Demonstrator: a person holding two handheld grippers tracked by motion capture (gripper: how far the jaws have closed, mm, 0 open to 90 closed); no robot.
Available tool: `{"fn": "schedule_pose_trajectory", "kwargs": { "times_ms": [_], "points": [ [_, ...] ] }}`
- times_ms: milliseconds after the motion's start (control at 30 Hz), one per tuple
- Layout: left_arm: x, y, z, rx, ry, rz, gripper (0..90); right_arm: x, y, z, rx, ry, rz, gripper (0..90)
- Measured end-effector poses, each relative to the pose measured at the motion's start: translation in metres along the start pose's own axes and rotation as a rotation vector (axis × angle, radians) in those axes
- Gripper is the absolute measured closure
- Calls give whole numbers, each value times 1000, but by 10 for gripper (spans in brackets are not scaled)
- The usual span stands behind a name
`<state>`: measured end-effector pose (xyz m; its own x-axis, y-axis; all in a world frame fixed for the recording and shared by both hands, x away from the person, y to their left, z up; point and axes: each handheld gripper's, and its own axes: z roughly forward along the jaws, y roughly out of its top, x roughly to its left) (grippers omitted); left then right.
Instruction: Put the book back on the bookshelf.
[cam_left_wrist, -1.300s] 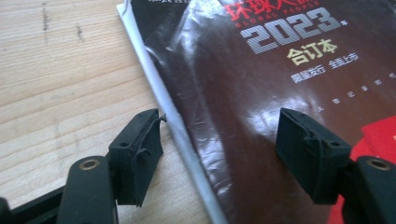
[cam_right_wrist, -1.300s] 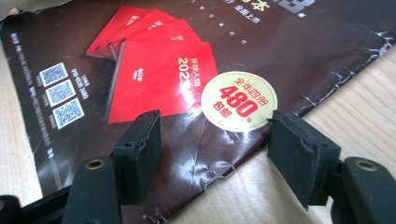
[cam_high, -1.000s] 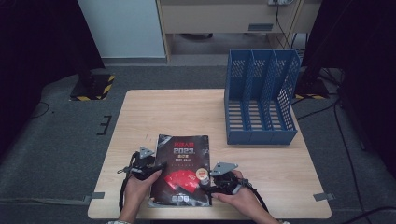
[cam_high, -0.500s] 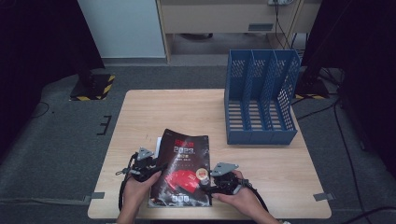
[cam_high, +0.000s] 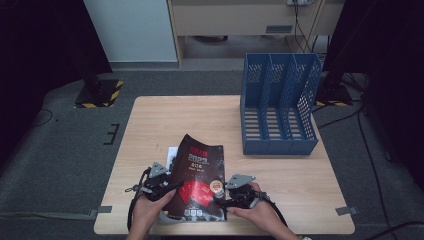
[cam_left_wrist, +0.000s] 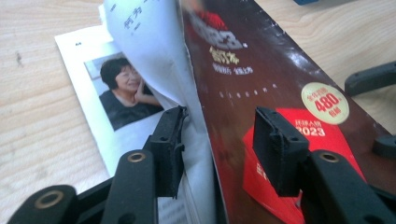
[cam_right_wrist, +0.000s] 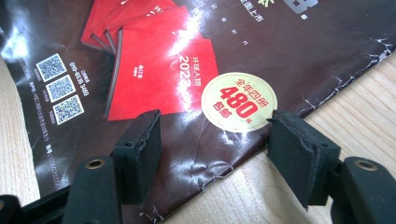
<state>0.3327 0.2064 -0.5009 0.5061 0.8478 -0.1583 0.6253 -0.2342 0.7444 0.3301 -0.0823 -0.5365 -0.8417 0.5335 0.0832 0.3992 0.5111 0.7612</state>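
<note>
the magazine (cam_high: 196, 184) lies near the front edge of the table (cam_high: 210, 115), between the two grippers, with its dark cover lifted along one edge and a white inner page exposed beneath it. the left gripper (cam_left_wrist: 217, 140) has its jaws parted around that raised cover edge: one pad sits under the cover against the inner pages, the other stands clear above the glossy face, so nothing is clamped yet. the right gripper (cam_right_wrist: 215, 144) rests over the opposite edge with its jaws released, straddling the round yellow sticker (cam_right_wrist: 239, 102). to do this step well, close the left jaws on the cover alone, leaving the pages below free, then lift slowly. hold the right jaws low so the body stays flat. the blue file rack (cam_high: 278, 102) stands well beyond both jaws.
</note>
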Motion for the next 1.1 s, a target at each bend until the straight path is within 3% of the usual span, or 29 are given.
{"fn": "schedule_pose_trajectory", "kwargs": {
  "times_ms": [100,300,400,567,800,833,967,1100],
  "points": [
    [1,1,6,10,-3,-6,521,0,0,0,0,-1,0,351],
    [7,8,11,-26,-8,-9,521,0,0,0,1,2,1,350],
    [8,12,19,-21,-7,20,510,0,0,0,1,1,0,350],
    [7,13,20,-22,-22,35,516,0,0,0,3,2,0,349],
    [3,10,22,5,-6,57,686,-1,1,0,4,4,0,334],
    [2,10,22,0,-10,53,738,-2,1,1,6,7,4,289],
    [-2,10,18,-30,-15,51,791,-2,2,3,10,10,10,225],
    [-11,12,8,-80,-18,89,818,-4,4,3,20,14,30,171]
  ]
}}
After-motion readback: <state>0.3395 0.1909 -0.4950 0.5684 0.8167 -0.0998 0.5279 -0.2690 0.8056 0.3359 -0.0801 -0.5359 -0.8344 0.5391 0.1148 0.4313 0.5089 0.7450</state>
